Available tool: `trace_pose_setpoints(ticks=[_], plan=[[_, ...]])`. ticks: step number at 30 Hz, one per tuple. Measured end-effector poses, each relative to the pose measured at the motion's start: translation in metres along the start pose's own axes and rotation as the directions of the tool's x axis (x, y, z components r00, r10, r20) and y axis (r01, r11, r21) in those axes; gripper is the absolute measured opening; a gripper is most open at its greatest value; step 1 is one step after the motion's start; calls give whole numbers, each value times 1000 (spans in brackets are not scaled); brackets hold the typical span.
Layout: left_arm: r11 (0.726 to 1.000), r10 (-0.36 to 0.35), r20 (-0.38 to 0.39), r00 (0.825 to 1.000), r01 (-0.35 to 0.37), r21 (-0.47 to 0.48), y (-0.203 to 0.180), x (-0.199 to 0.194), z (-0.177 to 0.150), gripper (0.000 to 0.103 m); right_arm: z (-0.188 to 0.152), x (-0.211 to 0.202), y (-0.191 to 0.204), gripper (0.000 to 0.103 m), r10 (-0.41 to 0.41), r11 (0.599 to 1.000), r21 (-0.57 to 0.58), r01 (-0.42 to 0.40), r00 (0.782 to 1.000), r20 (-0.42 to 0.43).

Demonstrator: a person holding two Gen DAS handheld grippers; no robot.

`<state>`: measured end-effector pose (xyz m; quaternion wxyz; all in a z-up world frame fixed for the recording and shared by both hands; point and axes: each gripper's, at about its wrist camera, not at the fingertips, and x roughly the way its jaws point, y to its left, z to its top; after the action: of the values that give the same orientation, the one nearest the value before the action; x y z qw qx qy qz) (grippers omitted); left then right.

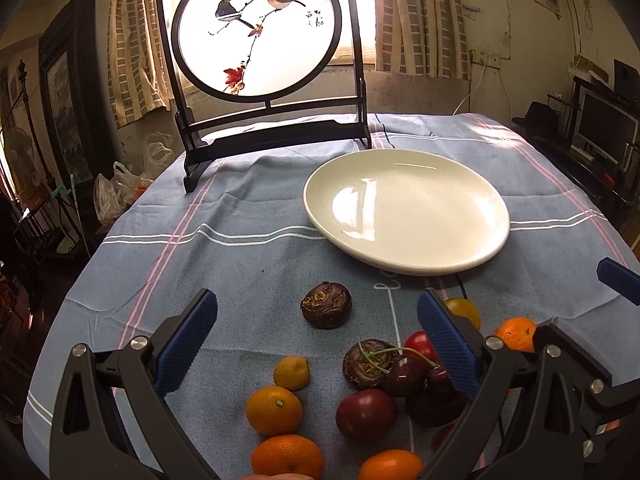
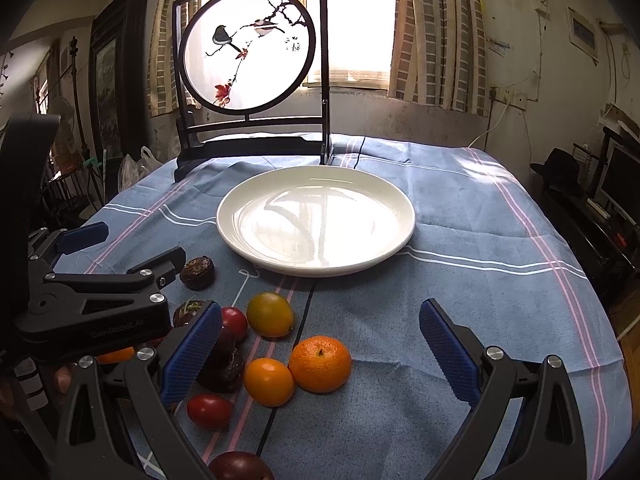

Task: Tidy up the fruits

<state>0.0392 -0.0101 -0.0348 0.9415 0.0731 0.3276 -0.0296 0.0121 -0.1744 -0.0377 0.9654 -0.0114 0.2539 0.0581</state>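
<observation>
A white plate (image 1: 472,252) sits bare on the blue cloth; it also shows in the right wrist view (image 2: 236,216). In front of it lie loose fruits: a dark water chestnut (image 1: 326,304), a second one (image 1: 366,364), cherries (image 1: 408,374), a dark red tomato (image 1: 366,414), oranges (image 1: 274,410) and a small yellow citrus (image 1: 292,372). My left gripper (image 1: 316,340) is open and empty above these fruits. My right gripper (image 2: 320,344) is open and empty over a mandarin (image 2: 320,364), an orange (image 2: 269,382) and a yellow-green citrus (image 2: 270,314).
A dark wooden stand with a round bird painting (image 1: 260,32) stands at the table's back left. The left gripper body (image 2: 96,300) fills the left of the right wrist view. Table edges fall off left and right; furniture and bags stand beyond.
</observation>
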Motion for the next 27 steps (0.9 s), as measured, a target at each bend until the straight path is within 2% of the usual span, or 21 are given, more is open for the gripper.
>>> trace_pose_setpoints(ticks=[5, 13, 21, 27], plan=[[1000, 8, -1, 1000, -8, 3, -1, 0, -1, 98, 1, 2, 1, 99, -4, 1000, -27, 4, 1000, -10], [1000, 16, -5, 1000, -16, 13, -6, 0, -2, 98, -2, 7, -13, 99, -119, 977, -181, 115, 993, -12], [998, 11, -14, 1000, -10, 54, -21, 1, -5, 98, -17, 29, -64, 100, -232, 969, -110, 221, 968, -94], [998, 8, -24, 1000, -7, 69, -28, 3, -6, 98, -27, 46, -94, 100, -257, 966, -21, 258, 951, -170]])
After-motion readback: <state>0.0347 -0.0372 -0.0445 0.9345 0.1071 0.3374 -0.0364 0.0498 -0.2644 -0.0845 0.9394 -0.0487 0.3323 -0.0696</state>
